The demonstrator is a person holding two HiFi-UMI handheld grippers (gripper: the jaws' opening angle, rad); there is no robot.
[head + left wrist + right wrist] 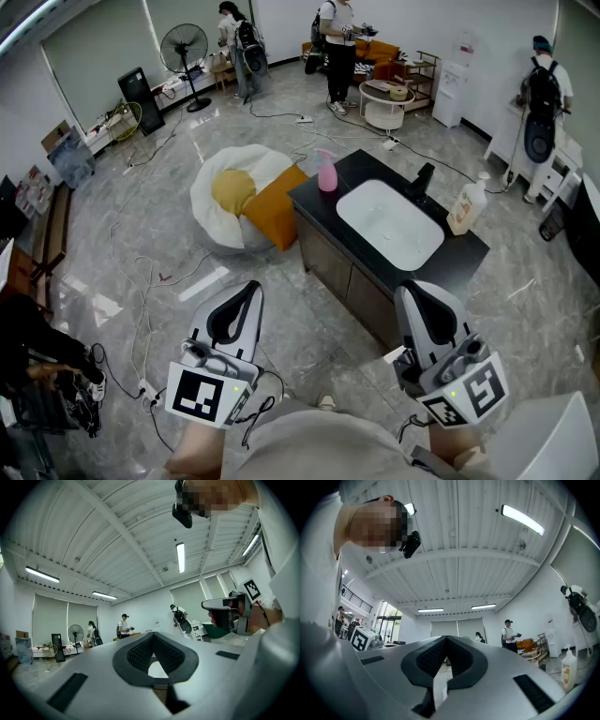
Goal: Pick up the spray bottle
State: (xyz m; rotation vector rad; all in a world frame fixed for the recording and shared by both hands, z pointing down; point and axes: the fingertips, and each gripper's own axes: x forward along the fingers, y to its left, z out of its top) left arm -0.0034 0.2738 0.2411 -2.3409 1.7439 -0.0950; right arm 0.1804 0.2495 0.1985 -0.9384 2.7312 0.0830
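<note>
Lighting was bright and even, from ceiling strip lamps (180, 557). Glossy floor (211, 283) carried pale glare patches. Shadows were faint and soft. Both gripper views showed strong fisheye bending and black corners. Distant figures (123, 626) were small and slightly soft.

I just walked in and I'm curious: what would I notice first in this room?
Two white grippers fill the bottom of the head view, the left gripper and the right gripper, both closed and empty. Ahead stands a black counter with a white sink, and a pink spray bottle sits on its far left corner. Beside it lies a white beanbag with a yellow cushion.
</note>
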